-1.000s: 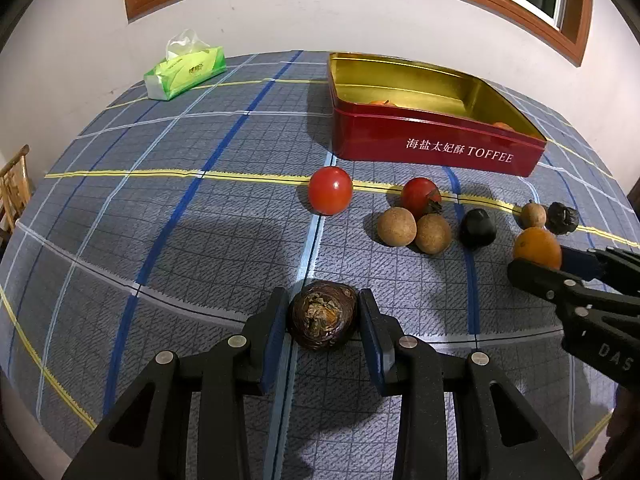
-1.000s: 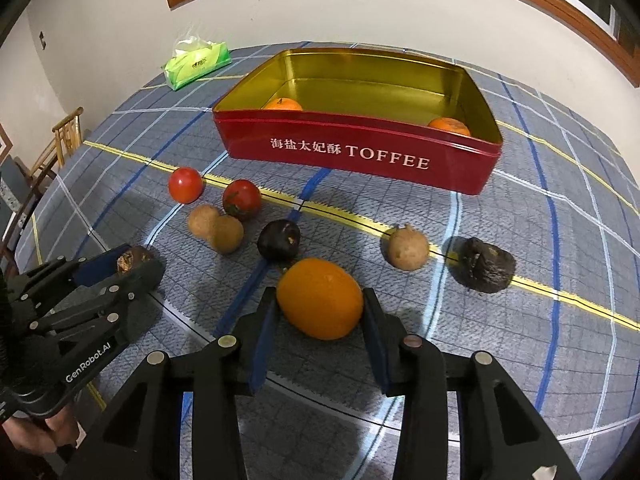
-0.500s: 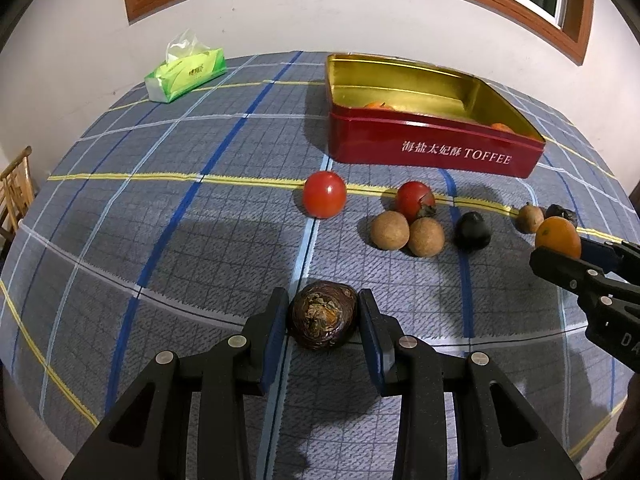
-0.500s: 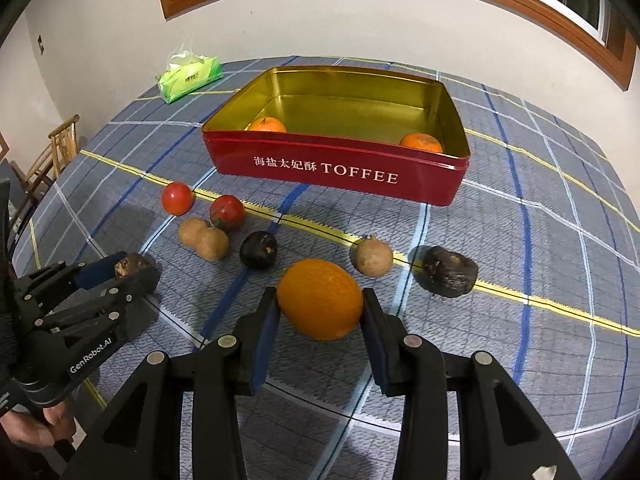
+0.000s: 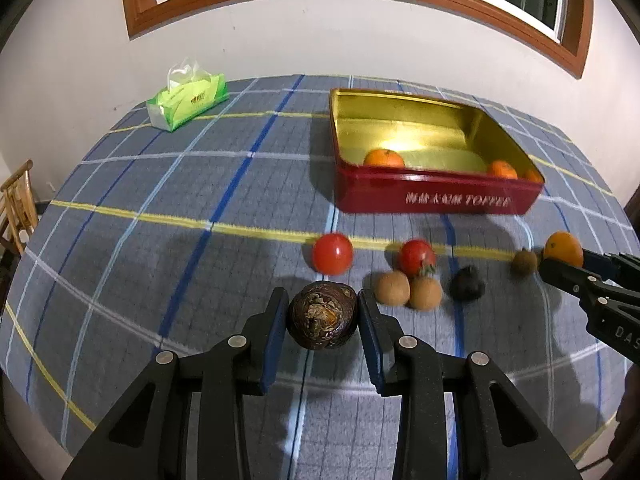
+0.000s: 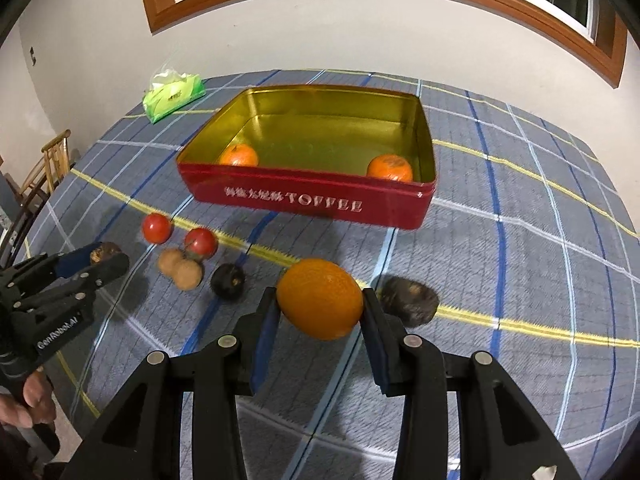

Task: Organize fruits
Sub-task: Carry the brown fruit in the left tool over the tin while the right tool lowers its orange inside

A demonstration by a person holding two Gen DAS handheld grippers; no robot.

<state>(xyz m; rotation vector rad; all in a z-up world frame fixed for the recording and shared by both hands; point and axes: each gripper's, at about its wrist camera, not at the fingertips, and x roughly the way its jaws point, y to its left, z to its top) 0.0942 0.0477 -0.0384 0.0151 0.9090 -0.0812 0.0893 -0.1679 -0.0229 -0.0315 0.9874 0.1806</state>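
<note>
My left gripper (image 5: 322,322) is shut on a dark brown wrinkled fruit (image 5: 322,315), held above the checked tablecloth. My right gripper (image 6: 319,314) is shut on a large orange (image 6: 320,298), also lifted off the cloth. The red toffee tin (image 6: 312,200) with a gold inside stands beyond both, with two small oranges (image 6: 239,155) (image 6: 390,167) in it. On the cloth before the tin lie two tomatoes (image 5: 333,253) (image 5: 417,257), two tan round fruits (image 5: 393,289), a black fruit (image 5: 467,289), a small brown fruit (image 5: 525,262) and a dark wrinkled fruit (image 6: 410,300).
A green tissue pack (image 5: 187,98) lies at the table's far left corner by the white wall. A wooden chair (image 5: 16,204) stands off the left edge. A hand (image 6: 28,400) grips the left tool's handle at the lower left of the right wrist view.
Both grippers have risen with their fruit and drawn nearer the tin. The two oranges inside the tin now show more fully. The grips have not changed.
</note>
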